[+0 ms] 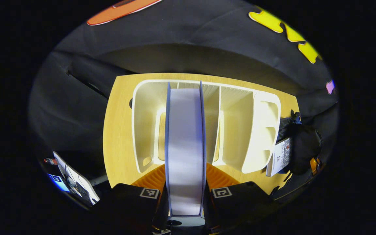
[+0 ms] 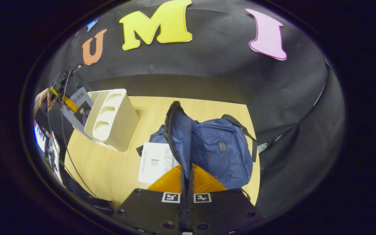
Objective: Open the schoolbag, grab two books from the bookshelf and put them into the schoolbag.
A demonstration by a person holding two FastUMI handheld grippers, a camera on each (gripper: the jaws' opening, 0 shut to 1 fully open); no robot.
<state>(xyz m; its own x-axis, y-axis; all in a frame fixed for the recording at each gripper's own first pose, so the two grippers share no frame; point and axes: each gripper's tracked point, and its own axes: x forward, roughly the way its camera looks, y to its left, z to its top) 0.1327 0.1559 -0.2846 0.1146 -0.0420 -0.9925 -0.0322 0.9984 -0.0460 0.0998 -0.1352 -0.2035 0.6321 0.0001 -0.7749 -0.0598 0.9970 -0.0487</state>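
My left gripper [image 1: 185,182] points down over the bookshelf [image 1: 259,130], clamped on a book [image 1: 185,147]. My right gripper [image 2: 186,182] pinches the schoolbag [image 2: 220,150] opening edge, fingers nearly together.

light: bright overhead | glare: pale bookshelf [image 1: 263,130] | edges: fisheye-bent, dim

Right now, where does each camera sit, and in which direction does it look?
Left gripper view: rides on the left gripper, looks down along a held book at the white bookshelf; its own fingers show.
Right gripper view: rides on the right gripper, faces the blue schoolbag, pinching its edge; a hand shows far left.
Shared: bookshelf, schoolbag, wooden table.
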